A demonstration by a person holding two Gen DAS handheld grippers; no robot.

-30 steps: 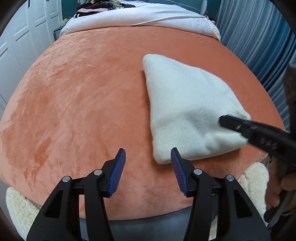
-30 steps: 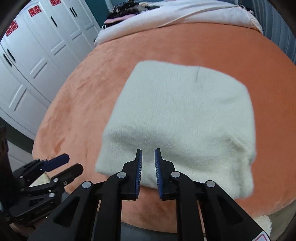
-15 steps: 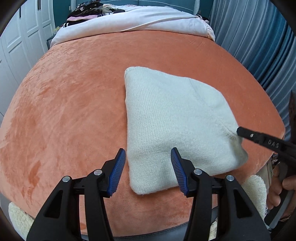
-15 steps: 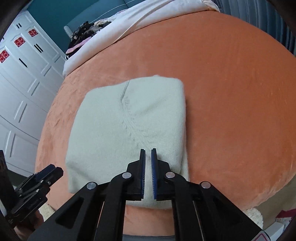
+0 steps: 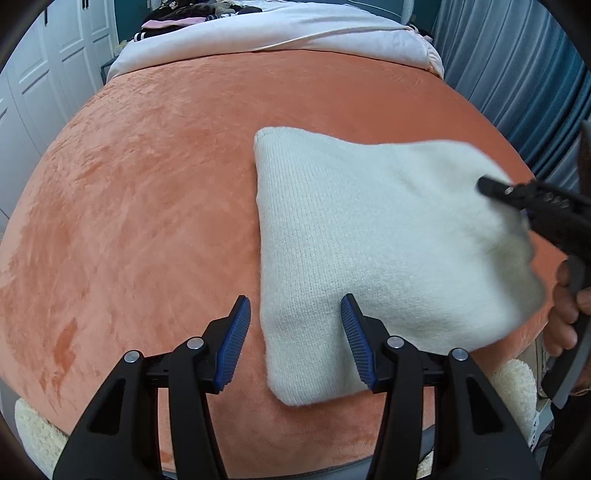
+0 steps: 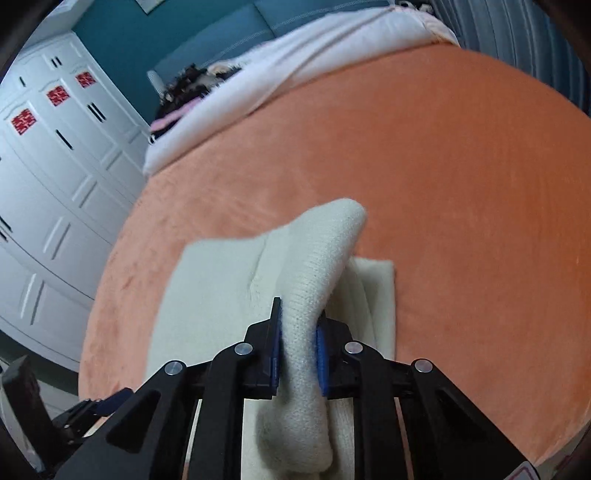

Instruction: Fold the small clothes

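Note:
A cream knitted garment (image 5: pixel 369 236) lies folded on the orange plush bed cover (image 5: pixel 147 206). My left gripper (image 5: pixel 295 343) is open, its two blue pads straddling the garment's near left corner just above the cloth. My right gripper (image 6: pixel 298 350) is shut on the garment's right edge (image 6: pixel 314 280) and lifts it into a raised fold above the flat part (image 6: pixel 214 288). The right gripper also shows in the left wrist view (image 5: pixel 535 203) at the garment's right side, with the cloth raised and blurred there.
A white quilt (image 5: pixel 280 33) with dark clothes piled on it lies at the far end of the bed. White wardrobe doors (image 6: pixel 48 177) stand on the left, blue curtains (image 5: pixel 517 74) on the right. A cream fleece (image 5: pixel 517 391) hangs at the bed's near edge.
My right gripper has closed on the garment's right edge and raised it off the bed. My left gripper stays open and has shifted a little left relative to the garment's near corner.

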